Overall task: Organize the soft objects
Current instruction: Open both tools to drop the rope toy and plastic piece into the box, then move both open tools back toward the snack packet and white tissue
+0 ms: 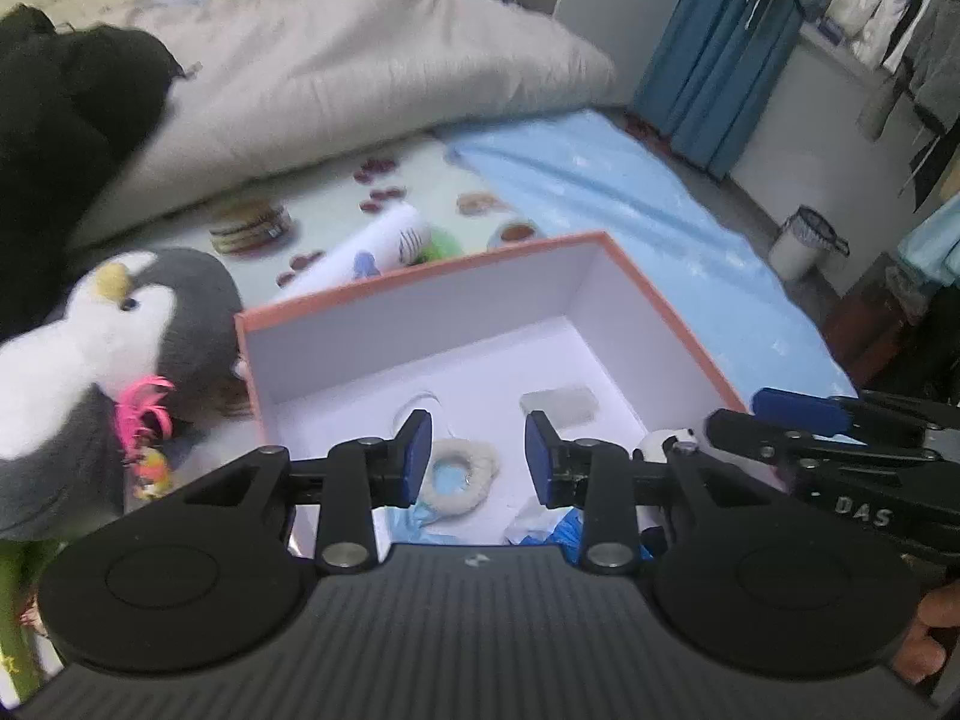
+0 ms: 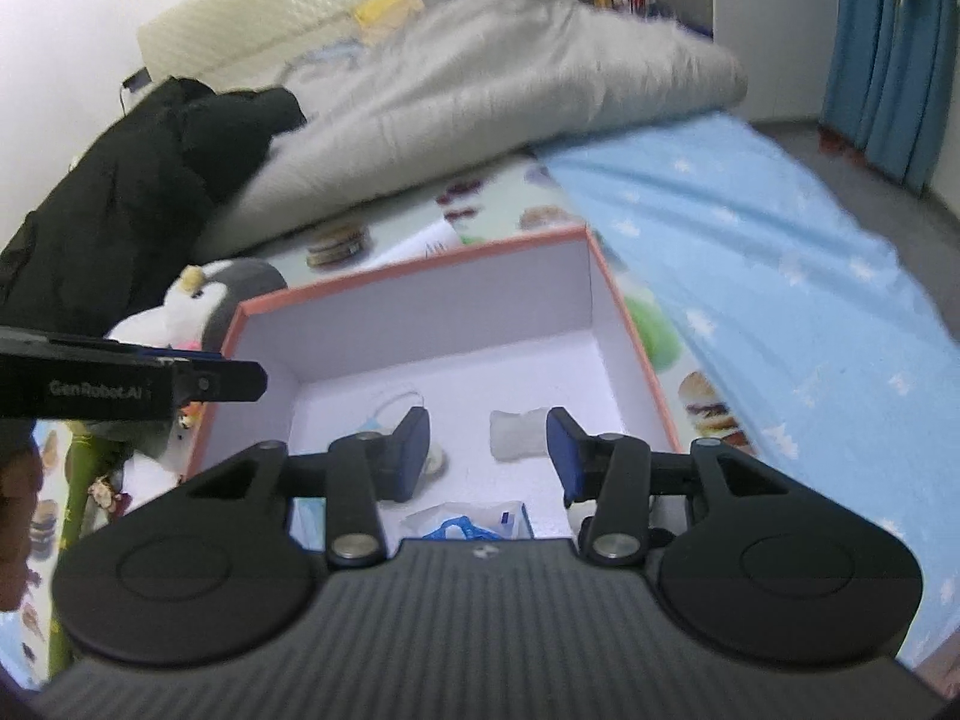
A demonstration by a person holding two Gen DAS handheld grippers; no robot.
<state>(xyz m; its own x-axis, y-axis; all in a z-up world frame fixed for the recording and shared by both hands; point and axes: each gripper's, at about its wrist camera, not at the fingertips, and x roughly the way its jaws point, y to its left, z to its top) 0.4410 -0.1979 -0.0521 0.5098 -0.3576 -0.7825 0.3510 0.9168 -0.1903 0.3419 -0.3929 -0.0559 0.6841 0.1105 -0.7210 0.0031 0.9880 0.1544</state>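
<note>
An open orange-rimmed box [image 1: 420, 276] with a white inside stands on the bed; it also shows in the right wrist view [image 2: 414, 270]. Inside lie a fluffy white ring [image 1: 462, 474], a small grey-white pad [image 1: 561, 405] [image 2: 519, 432], a face mask [image 2: 393, 405] and a blue-and-white packet [image 2: 474, 522]. A grey and white plush penguin [image 1: 120, 348] sits left of the box, also in the right wrist view [image 2: 198, 300]. My left gripper [image 1: 478, 456] is open and empty over the box's near part. My right gripper [image 2: 489, 450] is open and empty over the box.
A grey duvet [image 1: 360, 60] and a black jacket [image 1: 54, 120] lie at the back of the bed. A light blue sheet [image 1: 630, 192] lies to the right. A rolled paper [image 1: 378, 246] and a tin [image 1: 252, 228] lie behind the box. A small panda toy [image 1: 660, 444] sits near the box's right corner.
</note>
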